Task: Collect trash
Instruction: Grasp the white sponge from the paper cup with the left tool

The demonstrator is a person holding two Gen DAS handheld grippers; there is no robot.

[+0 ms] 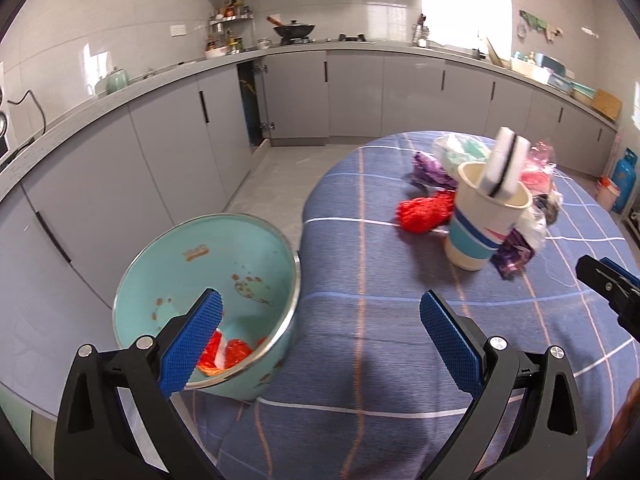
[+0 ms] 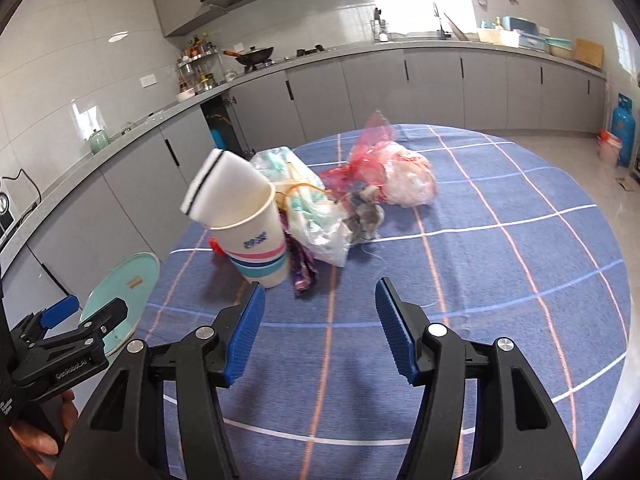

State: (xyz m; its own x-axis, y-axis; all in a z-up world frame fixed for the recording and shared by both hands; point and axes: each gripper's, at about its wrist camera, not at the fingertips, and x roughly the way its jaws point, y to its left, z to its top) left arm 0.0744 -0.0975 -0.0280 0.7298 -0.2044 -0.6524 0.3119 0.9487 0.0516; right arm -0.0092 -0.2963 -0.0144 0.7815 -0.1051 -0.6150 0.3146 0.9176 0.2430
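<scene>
A teal bowl (image 1: 224, 256) with red and white scraps in it sits tilted at the left edge of the blue checked table (image 1: 360, 360). My left gripper (image 1: 320, 300) is open, with its left finger over the bowl's mouth and the bowl's right rim between the fingers. Farther back stands a striped paper cup (image 1: 480, 224) (image 2: 256, 248) holding a white sponge (image 2: 220, 188). Around it lie a red mesh (image 1: 424, 212), purple wrappers (image 2: 304, 272), a clear bag (image 2: 312, 204) and a pink bag (image 2: 384, 168). My right gripper (image 2: 320, 288) hovers open just in front of the cup, holding nothing.
Grey kitchen cabinets run along the left and back walls, one with its door open (image 1: 252, 100). A blue gas cylinder (image 2: 622, 128) stands on the floor at the far right. The tablecloth to the right of the trash pile is bare. A hand holds the left gripper (image 2: 86, 312).
</scene>
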